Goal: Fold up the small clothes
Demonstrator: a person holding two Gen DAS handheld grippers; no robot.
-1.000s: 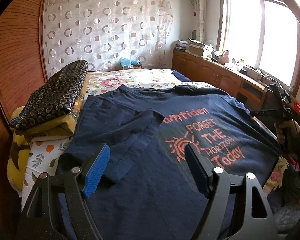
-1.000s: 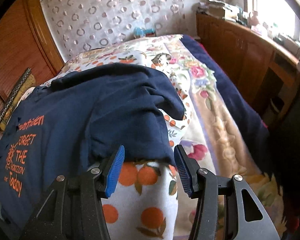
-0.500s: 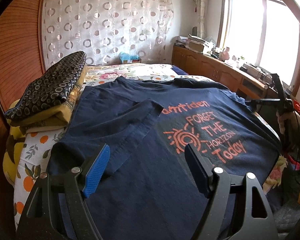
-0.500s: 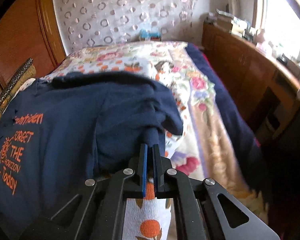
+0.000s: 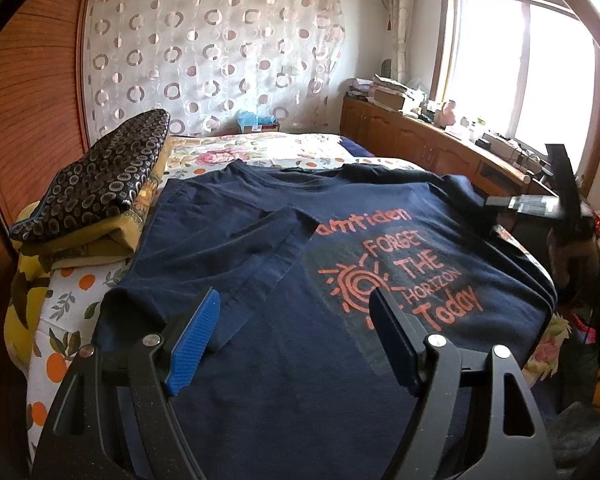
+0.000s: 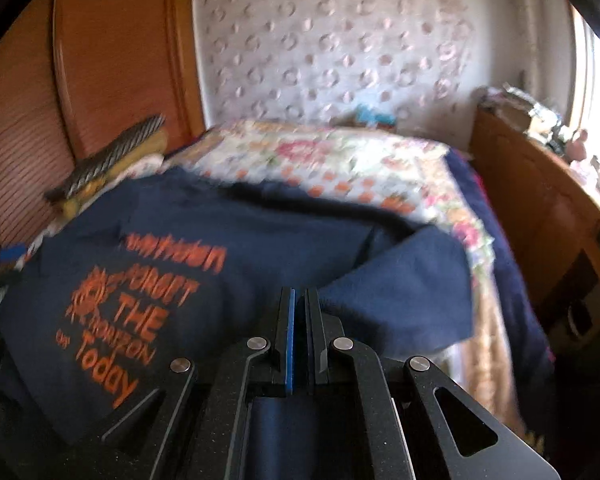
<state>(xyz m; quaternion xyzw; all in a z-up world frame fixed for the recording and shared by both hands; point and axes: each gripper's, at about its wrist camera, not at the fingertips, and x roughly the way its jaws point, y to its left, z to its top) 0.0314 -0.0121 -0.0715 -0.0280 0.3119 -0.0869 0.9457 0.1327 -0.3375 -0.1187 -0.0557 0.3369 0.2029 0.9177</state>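
A bedroom held the work: a bed (image 5: 260,148) under a floral cover, a circle-patterned curtain (image 5: 216,60) at the far wall, a wooden cabinet (image 5: 428,152) under the bright window on the right. A navy T-shirt (image 5: 300,320) with orange lettering lay spread across the near end of the bed, its left sleeve folded in over the chest. A stack of folded bedding (image 5: 100,196) sat just to its left.

The left gripper (image 5: 296,336) hung over the near hem with its jaws spread wide, nothing between them. The right gripper (image 6: 300,316) had its blue pads pressed together on the shirt's right sleeve (image 6: 400,280), which was lifted off the cover; that view was blurred.

The pinch looked thin, taken near the cuff. If the sleeve were carried across too fast, the cloth could slip out, or drag the whole right side and wrinkle the body, since nothing pinned the shirt down.
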